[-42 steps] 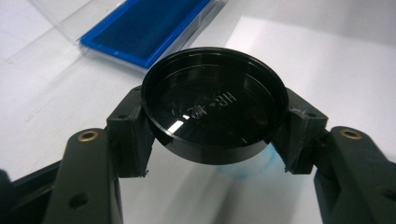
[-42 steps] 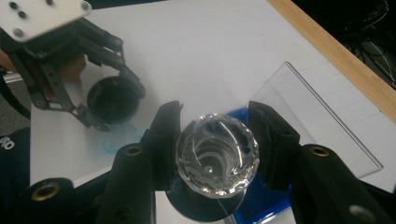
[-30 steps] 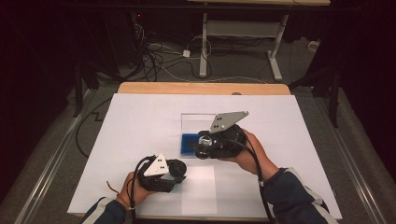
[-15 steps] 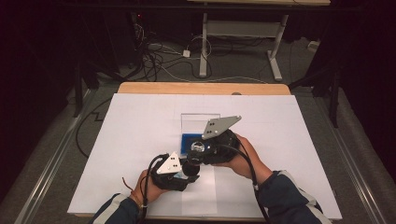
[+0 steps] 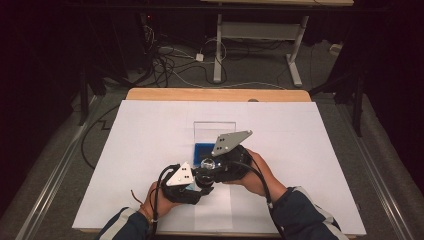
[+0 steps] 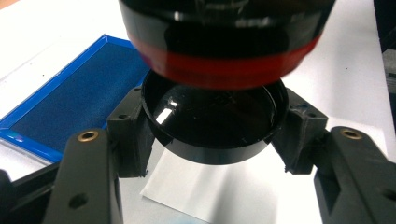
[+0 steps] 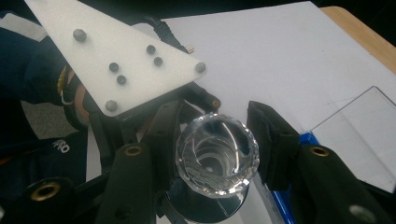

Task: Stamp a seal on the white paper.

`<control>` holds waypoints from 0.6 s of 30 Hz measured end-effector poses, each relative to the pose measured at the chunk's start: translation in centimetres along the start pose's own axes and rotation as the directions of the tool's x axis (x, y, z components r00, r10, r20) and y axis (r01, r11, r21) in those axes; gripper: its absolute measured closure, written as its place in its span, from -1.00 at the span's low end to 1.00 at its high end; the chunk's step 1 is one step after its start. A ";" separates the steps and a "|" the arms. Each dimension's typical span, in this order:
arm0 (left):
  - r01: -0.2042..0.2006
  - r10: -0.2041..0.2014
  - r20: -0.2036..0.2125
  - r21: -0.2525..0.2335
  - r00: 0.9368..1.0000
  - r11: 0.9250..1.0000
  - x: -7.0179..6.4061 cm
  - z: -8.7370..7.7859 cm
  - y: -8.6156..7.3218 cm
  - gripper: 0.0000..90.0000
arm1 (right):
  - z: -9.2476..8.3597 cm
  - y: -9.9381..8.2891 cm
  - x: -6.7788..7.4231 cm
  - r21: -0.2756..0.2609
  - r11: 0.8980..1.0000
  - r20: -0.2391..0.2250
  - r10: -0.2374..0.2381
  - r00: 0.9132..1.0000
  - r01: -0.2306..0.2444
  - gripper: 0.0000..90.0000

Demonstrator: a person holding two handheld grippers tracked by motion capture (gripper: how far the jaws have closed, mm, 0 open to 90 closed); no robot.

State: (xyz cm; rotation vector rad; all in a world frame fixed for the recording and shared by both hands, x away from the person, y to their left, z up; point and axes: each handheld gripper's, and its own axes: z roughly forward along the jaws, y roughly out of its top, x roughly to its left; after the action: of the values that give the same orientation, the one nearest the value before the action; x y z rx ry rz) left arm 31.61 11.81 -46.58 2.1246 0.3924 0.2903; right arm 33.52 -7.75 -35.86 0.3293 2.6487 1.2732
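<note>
My left gripper (image 6: 208,128) is shut on a shallow black round cap (image 6: 208,116), hollow side up. A black cylinder with a red band (image 6: 224,46) hangs just above the cap. My right gripper (image 7: 217,151) is shut on a clear faceted glass piece (image 7: 217,156) with a shiny disc beneath it. In the high view the two grippers meet nose to nose at the table's front middle, left gripper (image 5: 200,181) below right gripper (image 5: 207,166), with the glass piece (image 5: 206,162) glinting between them.
A flat blue-lined tray (image 5: 202,149) (image 6: 70,98) lies just behind the grippers, with its clear lid (image 5: 214,129) (image 7: 359,135) standing at its far side. White paper (image 5: 150,130) covers the wooden table (image 5: 215,94). Cables and desk legs lie beyond.
The left gripper has moved right and away from the front edge to meet the right gripper. The right gripper has come slightly left and toward the person. Both stay shut.
</note>
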 end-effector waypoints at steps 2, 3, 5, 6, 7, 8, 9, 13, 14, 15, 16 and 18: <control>0.001 -0.001 0.002 -0.001 1.000 1.000 0.0 0.0 0.0 -0.19 | 0.1 -0.1 0.0 0.000 1.000 -0.007 -0.001 1.000 0.001 0.25; -0.001 0.001 0.000 0.000 1.000 1.000 0.0 0.0 0.0 -0.19 | 0.2 -0.1 0.0 0.000 1.000 -0.007 0.001 1.000 -0.001 0.25; -0.001 0.001 0.001 -0.001 1.000 1.000 0.0 0.0 0.1 -0.19 | 0.3 -0.2 0.0 0.001 1.000 -0.009 0.002 1.000 -0.002 0.25; -0.004 0.004 -0.001 0.000 1.000 1.000 -0.1 0.0 0.1 -0.19 | 0.3 -0.3 0.0 0.001 1.000 -0.010 0.003 1.000 -0.003 0.25; -0.004 0.004 -0.001 0.000 1.000 1.000 -0.1 0.0 0.1 -0.19 | 0.4 -0.3 0.0 0.001 1.000 -0.012 0.003 1.000 -0.003 0.25; -0.003 0.003 0.000 0.000 1.000 1.000 -0.1 0.0 0.1 -0.19 | 0.4 -0.3 0.1 0.002 1.000 -0.012 0.001 1.000 -0.001 0.25; -0.005 0.005 0.000 0.002 1.000 1.000 -0.1 0.0 0.1 -0.19 | 0.4 -0.3 0.1 0.002 1.000 -0.012 0.002 1.000 -0.002 0.25; -0.007 0.007 -0.001 0.007 1.000 1.000 -0.1 0.0 0.0 -0.19 | 0.4 -0.4 0.1 0.001 1.000 -0.014 0.001 1.000 -0.001 0.25; -0.008 0.008 -0.002 0.012 1.000 1.000 -0.1 0.0 0.0 -0.19 | 0.3 -0.4 0.1 -0.001 1.000 -0.013 0.001 1.000 -0.001 0.25; -0.009 0.009 -0.003 0.015 1.000 1.000 -0.1 0.0 0.0 -0.19 | 0.3 -0.4 0.1 -0.001 1.000 -0.010 0.004 1.000 -0.004 0.25; -0.014 0.014 -0.006 0.022 1.000 1.000 -0.1 0.1 -0.1 -0.19 | 0.3 -0.5 0.0 -0.002 1.000 -0.012 0.005 1.000 -0.005 0.25; -0.017 0.017 -0.014 0.036 1.000 0.999 0.0 0.0 -0.3 -0.19 | 0.2 -0.6 0.0 0.002 1.000 -0.010 0.001 1.000 -0.001 0.25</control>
State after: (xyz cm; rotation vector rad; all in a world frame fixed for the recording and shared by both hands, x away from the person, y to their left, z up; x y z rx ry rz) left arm 31.54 11.98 -46.85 2.1626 0.3902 0.3101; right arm 33.47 -7.94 -36.45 0.3249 2.6581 1.2763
